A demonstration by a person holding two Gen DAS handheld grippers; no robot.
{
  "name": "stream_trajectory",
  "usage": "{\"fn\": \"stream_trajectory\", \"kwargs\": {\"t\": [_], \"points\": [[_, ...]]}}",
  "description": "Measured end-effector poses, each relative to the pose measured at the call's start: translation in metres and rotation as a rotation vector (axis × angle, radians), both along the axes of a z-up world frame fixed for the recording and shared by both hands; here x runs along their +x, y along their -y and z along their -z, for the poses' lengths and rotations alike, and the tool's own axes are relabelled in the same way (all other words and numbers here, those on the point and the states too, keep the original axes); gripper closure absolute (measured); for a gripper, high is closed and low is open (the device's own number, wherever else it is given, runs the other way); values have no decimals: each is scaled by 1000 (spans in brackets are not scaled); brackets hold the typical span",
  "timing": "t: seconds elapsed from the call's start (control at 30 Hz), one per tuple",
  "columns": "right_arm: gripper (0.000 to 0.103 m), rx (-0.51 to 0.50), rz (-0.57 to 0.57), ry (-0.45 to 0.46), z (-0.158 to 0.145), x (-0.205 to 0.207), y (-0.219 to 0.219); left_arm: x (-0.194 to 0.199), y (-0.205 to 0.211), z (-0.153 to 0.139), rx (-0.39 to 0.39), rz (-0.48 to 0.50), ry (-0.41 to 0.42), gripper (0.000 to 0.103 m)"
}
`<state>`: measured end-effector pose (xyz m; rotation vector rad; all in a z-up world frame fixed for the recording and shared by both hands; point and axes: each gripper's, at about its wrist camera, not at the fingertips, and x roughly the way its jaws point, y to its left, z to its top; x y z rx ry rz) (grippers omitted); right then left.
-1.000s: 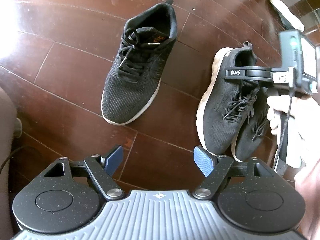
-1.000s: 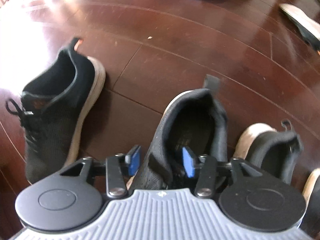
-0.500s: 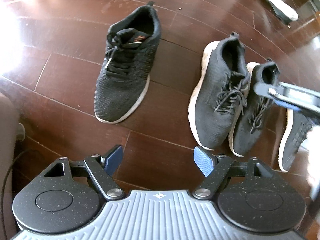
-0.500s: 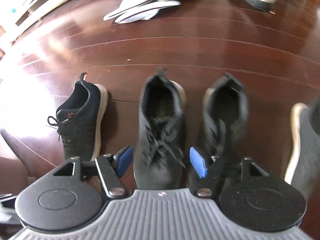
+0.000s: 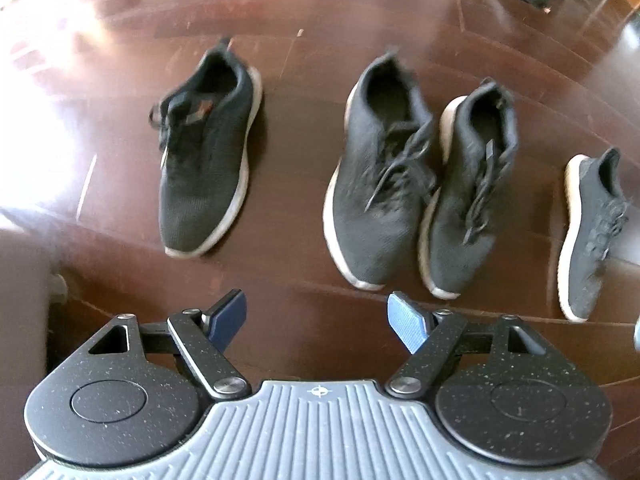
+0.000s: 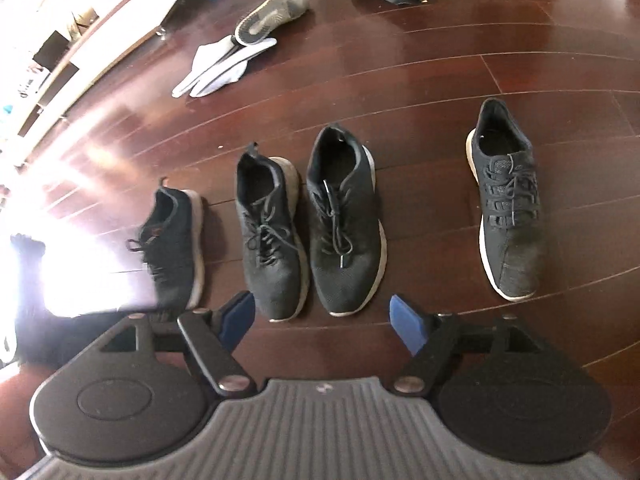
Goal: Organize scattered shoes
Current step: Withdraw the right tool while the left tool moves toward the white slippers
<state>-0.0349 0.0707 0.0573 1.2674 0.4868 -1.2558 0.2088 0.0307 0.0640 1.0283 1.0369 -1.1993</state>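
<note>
Glare washes out the floor (image 6: pixel 440 80) beside the leftmost shoe (image 6: pixel 172 240). Both the left gripper (image 5: pixel 318 320) and right gripper (image 6: pixel 320 316) hang wide open, empty, above four black shoes in a row.

In the right wrist view we see four shoes across mid-frame on the floor (image 6: pixel 440 80): a lone shoe (image 6: pixel 172 240) left, a touching pair (image 6: pixel 312 224) centre, another shoe (image 6: pixel 506 208) right. Behind, toward the upper left, lie an overturned shoe (image 6: pixel 272 10) and insoles (image 6: pixel 220 66).
</note>
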Motion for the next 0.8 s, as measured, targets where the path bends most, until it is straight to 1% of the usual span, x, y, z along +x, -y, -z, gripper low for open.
{"fn": "stream_trajectory", "kwargs": {"t": [0.07,0.13,0.2,0.27,0.3,0.4,0.43,0.47,0.53,0.6,0.67,0.73,0.8], "points": [[25,-23,-18,32,-13,-5,9,-7,24,-24,-42,-17,-33,21],[25,-64,-31,56,-26,-8,21,-5,50,-34,-69,-34,-57,21],[25,-91,-39,64,-30,-9,33,5,85,-34,-95,-67,-77,21],[25,-102,-35,64,-23,-10,48,17,123,-30,-134,-103,-103,21],[25,-104,-31,62,-18,-9,54,25,142,-24,-139,-116,-112,21],[25,-84,28,60,8,3,77,50,199,-6,-150,-152,-139,22],[25,-79,37,62,12,5,80,59,218,0,-153,-165,-148,22],[25,-49,86,82,26,16,93,67,237,6,-157,-177,-157,22],[25,-29,120,99,36,27,105,84,275,18,-164,-201,-175,22],[25,3,152,138,48,44,126,101,314,30,-171,-226,-192,21],[25,12,173,176,55,62,153,118,352,42,-177,-250,-210,21],[25,12,181,185,60,72,172,135,390,54,-184,-275,-228,21],[25,11,188,191,66,82,190,158,426,69,-176,-356,-275,21]]}}
